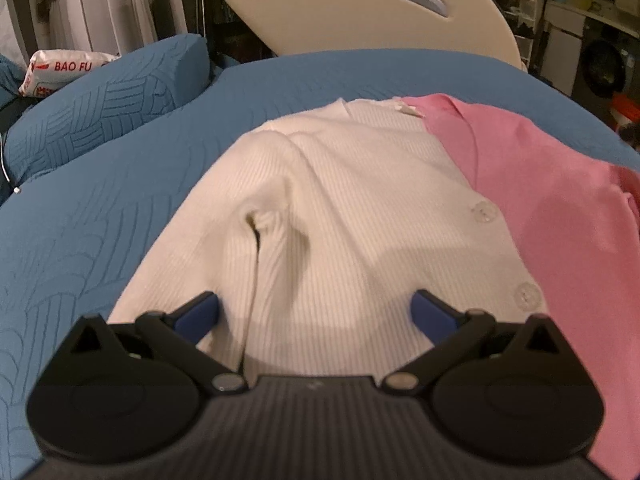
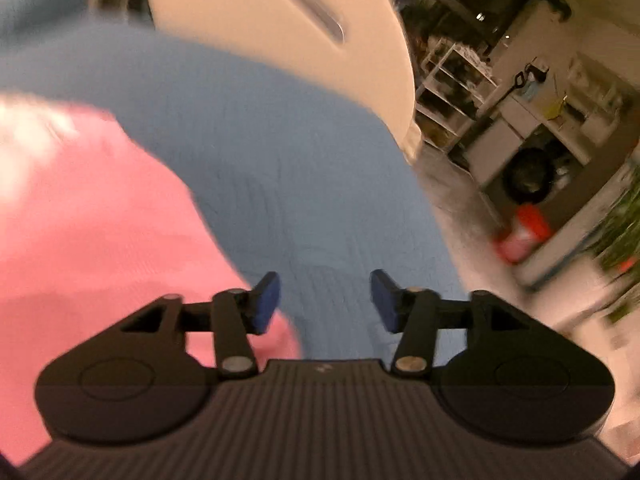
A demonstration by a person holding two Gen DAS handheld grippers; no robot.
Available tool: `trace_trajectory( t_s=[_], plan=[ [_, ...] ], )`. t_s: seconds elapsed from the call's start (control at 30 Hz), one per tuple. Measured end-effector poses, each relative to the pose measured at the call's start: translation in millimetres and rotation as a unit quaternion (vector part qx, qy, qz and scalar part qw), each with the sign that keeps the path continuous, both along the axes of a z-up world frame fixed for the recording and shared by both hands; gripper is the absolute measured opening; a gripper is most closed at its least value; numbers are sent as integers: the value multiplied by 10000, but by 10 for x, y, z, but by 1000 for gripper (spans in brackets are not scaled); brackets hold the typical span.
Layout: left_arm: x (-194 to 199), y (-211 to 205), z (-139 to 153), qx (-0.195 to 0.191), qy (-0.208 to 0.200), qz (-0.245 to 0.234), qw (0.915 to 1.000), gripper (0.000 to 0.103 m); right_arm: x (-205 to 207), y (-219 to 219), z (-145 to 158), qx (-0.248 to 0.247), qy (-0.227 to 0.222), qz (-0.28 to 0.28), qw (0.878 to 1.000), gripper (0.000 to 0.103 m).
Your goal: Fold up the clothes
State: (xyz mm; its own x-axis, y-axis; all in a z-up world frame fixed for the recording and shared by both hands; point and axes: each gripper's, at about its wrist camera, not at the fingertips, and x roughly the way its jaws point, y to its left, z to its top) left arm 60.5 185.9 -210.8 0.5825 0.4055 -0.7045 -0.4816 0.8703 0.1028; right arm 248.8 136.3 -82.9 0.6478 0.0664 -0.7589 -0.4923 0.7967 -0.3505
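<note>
Left claw [image 1: 316, 314] and right claw [image 2: 325, 302] both hang released over white cardigan [image 1: 340, 208] and pink top [image 2: 92, 220] on the bed [image 1: 120, 200]; we're between folds, next we grab an edge.

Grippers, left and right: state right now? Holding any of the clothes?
Left gripper: open, over the white cardigan, gripping nothing.
Right gripper: open, nothing held; pink garment beside its left finger.

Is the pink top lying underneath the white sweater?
No, the pink top lies over the right edge of the white sweater, covering part of it beside the buttons.
</note>
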Motion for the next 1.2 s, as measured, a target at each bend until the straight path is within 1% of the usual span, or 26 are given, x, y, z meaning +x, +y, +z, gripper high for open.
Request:
trace_trajectory(
  t_s=[0.03, 0.1, 0.17, 0.2, 0.23, 0.27, 0.33, 0.37, 0.4, 0.43, 0.47, 0.5, 0.53, 0.57, 0.63, 0.73, 0.8, 0.83, 0.87, 0.9, 0.93, 1.0, 1.03, 1.1, 1.13, 1.2],
  plan=[
    [-8, 0, 0, 13, -5, -24, 10000, 103, -52, -65, -39, -87, 173, -166, 9997, 68],
    [-30, 16, 0, -14, -31, -56, 10000, 103, -244, -243, 30, 77, 18, -569, 9983, 69],
    [-42, 16, -4, -14, -57, -64, 10000, 103, -639, -385, 283, 831, -174, -750, 9936, 69],
    [-47, 14, -7, -9, -70, -66, 10000, 103, -850, -429, 370, 1185, -136, -692, 9904, 69],
    [-49, 7, -10, 11, -79, -64, 9999, 103, -1032, -445, 382, 1296, 60, -541, 9901, 69],
    [-49, -2, -13, 43, -87, -58, 9999, 103, -1171, -447, 314, 1162, 340, -341, 9921, 70],
    [-58, -17, -6, 75, -84, -54, 9999, 103, -1269, -563, 119, 586, 772, -112, 9952, 69],
    [-68, -20, -3, 77, -75, -60, 9999, 103, -1304, -631, 20, 282, 970, -18, 9949, 79],
    [-82, -23, -1, 79, -68, -70, 9999, 103, -1252, -772, 36, 387, 1129, -265, 9925, 80],
    [-97, -26, 2, 81, -61, -80, 9999, 103, -1160, -948, 107, 690, 1267, -676, 9872, 80],
    [-103, -26, 5, 83, -59, -88, 9999, 103, -1084, -1117, 165, 675, 1311, -1059, 9834, 80],
    [-117, -35, 1, 106, -69, -95, 9999, 103, -1016, -1284, 217, 508, 1310, -1427, 9797, 80],
    [-127, -48, 0, 140, -75, -100, 9998, 103, -998, -1354, 243, 377, 1304, -1559, 9784, 80],
    [-131, -57, 2, 172, -76, -103, 9998, 103, -1031, -1400, 287, 190, 1244, -1568, 9796, 80],
    [-139, -72, 6, 225, -79, -118, 9996, 103, -1156, -1450, 413, 115, 1023, -1404, 9847, 80],
    [-168, -64, 11, 220, -82, -179, 9996, 103, -1215, -1451, 381, 188, 940, -1335, 9864, 80],
    [-196, -52, 12, 193, -80, -222, 9995, 103, -1190, -1654, 278, 383, 980, -1572, 9819, 80],
    [-210, -45, 13, 180, -78, -243, 9995, 103, -1168, -1752, 308, 461, 981, -1669, 9800, 80],
    [-224, -39, 14, 167, -77, -265, 9995, 103, -1164, -1885, 295, 643, 967, -1870, 9755, 80],
    [-227, -35, 15, 152, -76, -270, 9995, 103, -1145, -2039, 190, 881, 1000, -2107, 9684, 80],
    [-223, -33, 15, 137, -75, -264, 9995, 103, -1156, -2138, 119, 1099, 1108, -2204, 9629, 80],
    [-215, -27, 17, 99, -71, -250, 9996, 103, -1215, -2234, 19, 1508, 1424, -2176, 9537, 80],
    [-211, -24, 20, 70, -68, -239, 9997, 103, -1227, -2214, -42, 1611, 1553, -2091, 9519, 80],
    [-206, -3, 33, -38, -66, -215, 9997, 103, -1240, -2045, -172, 1418, 1750, -1745, 9585, 80],
    [-205, 24, 48, -150, -70, -202, 9997, 103, -1248, -1985, -204, 1274, 1758, -1629, 9625, 80],
    [-214, 58, 66, -314, -103, -197, 9993, 103, -1239, -1818, -251, 684, 1447, -1399, 9771, 80]
  ],
)
